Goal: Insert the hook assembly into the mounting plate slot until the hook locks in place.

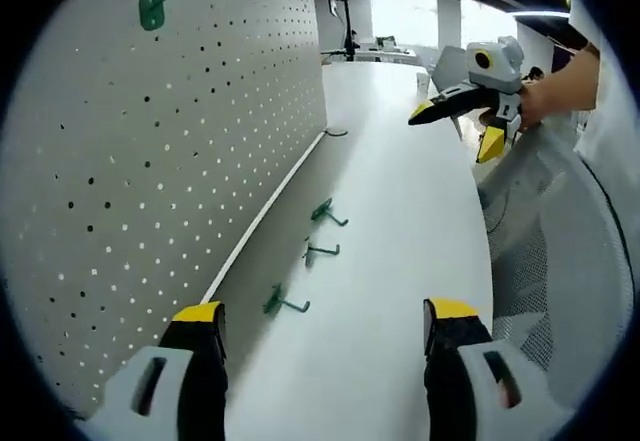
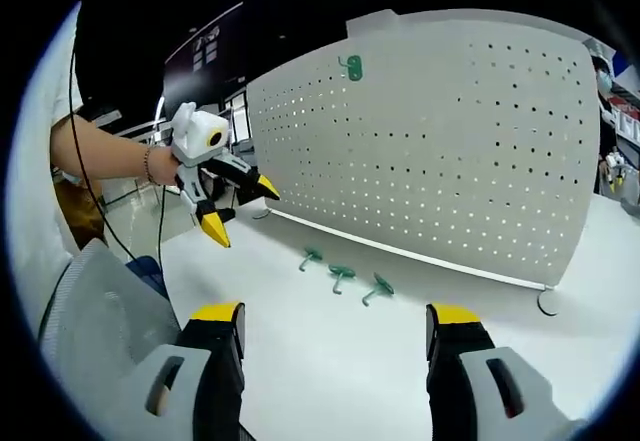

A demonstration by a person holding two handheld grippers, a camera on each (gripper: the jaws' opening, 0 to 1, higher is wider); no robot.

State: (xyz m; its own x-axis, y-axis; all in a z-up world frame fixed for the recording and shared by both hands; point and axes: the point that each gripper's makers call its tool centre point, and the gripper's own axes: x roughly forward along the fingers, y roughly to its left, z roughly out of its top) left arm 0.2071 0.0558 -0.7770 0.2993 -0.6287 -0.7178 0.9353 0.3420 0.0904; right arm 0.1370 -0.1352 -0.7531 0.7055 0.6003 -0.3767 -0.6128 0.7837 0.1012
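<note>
Hooks, three green ones, are lying loose on the white table (image 1: 400,161) in a row just in front of the upright pegboard (image 1: 150,161): a near hook (image 1: 283,303), a middle hook (image 1: 320,251) and a far hook (image 1: 328,213) in the left gripper view. A fourth green hook (image 1: 153,8) is already hanging high on the pegboard, near its top edge. The left gripper (image 1: 325,331) is hovering over the table with its jaws wide apart and holding nothing; the near hook is lying ahead between them, shank running roughly across the view. The right gripper (image 2: 335,331) is facing the pegboard from farther back, jaws likewise spread and empty, the row lying ahead of it. The left looks the nearer of the two. Nothing is standing between either gripper and the hooks; a person's forearm (image 2: 105,156) is showing in the right gripper view.
</note>
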